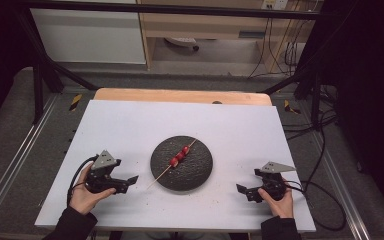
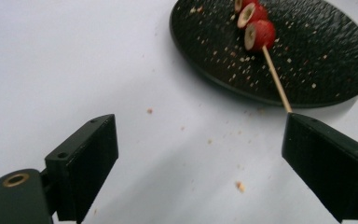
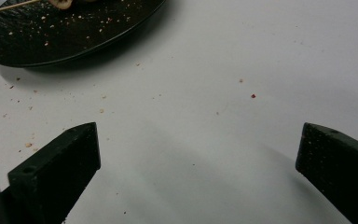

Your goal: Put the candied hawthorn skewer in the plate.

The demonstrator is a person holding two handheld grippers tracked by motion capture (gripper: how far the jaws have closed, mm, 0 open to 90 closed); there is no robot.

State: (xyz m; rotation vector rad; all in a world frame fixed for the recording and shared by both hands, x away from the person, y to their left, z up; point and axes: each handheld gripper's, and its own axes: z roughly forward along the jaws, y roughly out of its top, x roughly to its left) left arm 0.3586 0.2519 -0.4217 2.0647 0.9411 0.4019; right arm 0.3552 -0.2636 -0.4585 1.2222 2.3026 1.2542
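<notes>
One black plate (image 1: 200, 172) holds a skewer (image 1: 179, 157) of red fruit pieces; left gripper (image 1: 129, 183) and right gripper (image 1: 245, 191) both spread, empty.

Two hand-held black grippers, the left gripper (image 1: 128, 183) and the right gripper (image 1: 243, 191), each topped by a grey three-cornered plate and trailing a black cable. Both forearms wear dark sleeves ending at the wrist. Up close, the jaws are blocky matt-black slabs with slanted faces and small round screw holes; a brass-coloured ring sits in the left gripper's rounded black body.
</notes>
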